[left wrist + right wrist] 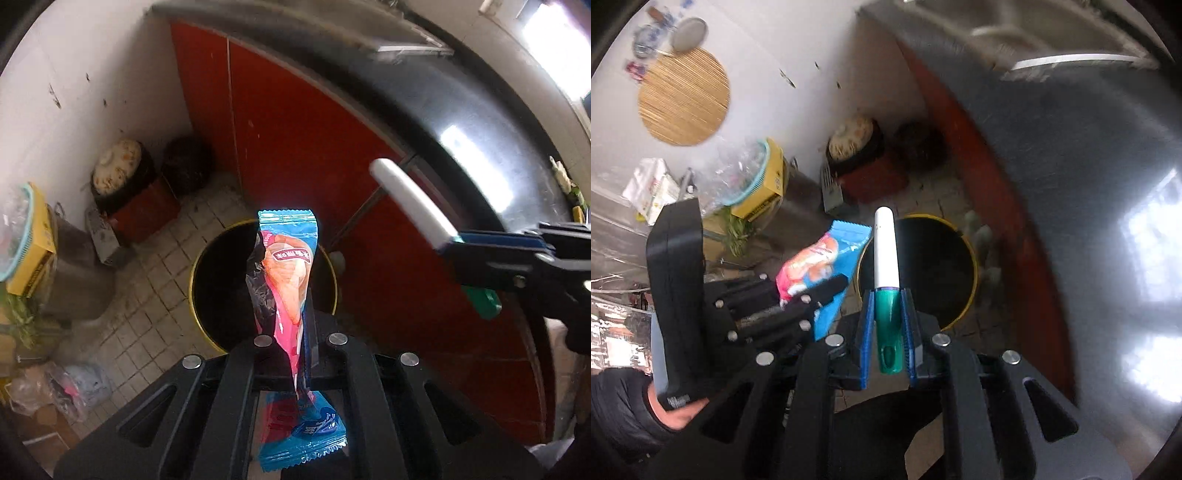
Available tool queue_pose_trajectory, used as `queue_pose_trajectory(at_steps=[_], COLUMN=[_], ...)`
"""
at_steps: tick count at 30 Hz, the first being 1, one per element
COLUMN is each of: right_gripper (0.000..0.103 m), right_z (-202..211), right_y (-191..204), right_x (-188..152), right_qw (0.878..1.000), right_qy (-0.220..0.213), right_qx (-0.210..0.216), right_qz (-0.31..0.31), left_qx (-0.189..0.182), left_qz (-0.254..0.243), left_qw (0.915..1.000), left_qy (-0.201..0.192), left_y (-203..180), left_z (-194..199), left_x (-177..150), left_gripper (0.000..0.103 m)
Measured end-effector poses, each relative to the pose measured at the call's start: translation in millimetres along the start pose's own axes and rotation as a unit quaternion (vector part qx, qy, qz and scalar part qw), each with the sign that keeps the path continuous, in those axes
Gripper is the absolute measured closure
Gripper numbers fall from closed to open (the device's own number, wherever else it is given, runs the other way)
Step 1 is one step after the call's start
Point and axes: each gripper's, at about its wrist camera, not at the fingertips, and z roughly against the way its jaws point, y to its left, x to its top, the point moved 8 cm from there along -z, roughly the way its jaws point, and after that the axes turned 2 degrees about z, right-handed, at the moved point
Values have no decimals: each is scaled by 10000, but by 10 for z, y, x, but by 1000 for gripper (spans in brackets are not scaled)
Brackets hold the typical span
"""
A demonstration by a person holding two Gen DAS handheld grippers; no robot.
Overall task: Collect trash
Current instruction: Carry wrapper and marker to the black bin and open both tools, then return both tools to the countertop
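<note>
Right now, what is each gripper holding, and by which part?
The left gripper clamps the snack wrapper near its lower middle. The right gripper grips the white-and-green tube by its green end.

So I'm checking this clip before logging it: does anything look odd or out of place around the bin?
Nothing looks spilled or broken. The left gripper holds a snack wrapper and the right gripper a white-and-green pen, both poised over the open black bin. Only oddity: clutter and bags on the tiled floor.
</note>
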Motion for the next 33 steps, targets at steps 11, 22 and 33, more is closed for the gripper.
queue_pose_trajectory(at_steps=[11,22,33], right_gripper=[38,20,7], right_z=[-551,666,3292], right_y=[-62,-506,-1719], right_x=[277,3,-1335], right_qw=[9989,9935,9109], right_qy=[252,-705,-2592], right_qx=[-385,-819,-2686], right_qz=[-21,-358,-1759], left_qx=[-256,174,-656], left_qz=[298,-314,-1735], left_qw=[9992,9984,9728], left_qy=[82,-436,-1390], left_y=[424,110,-2113], left_z=[-552,176,1244], left_x=[32,287,875], left_gripper=[41,14,6])
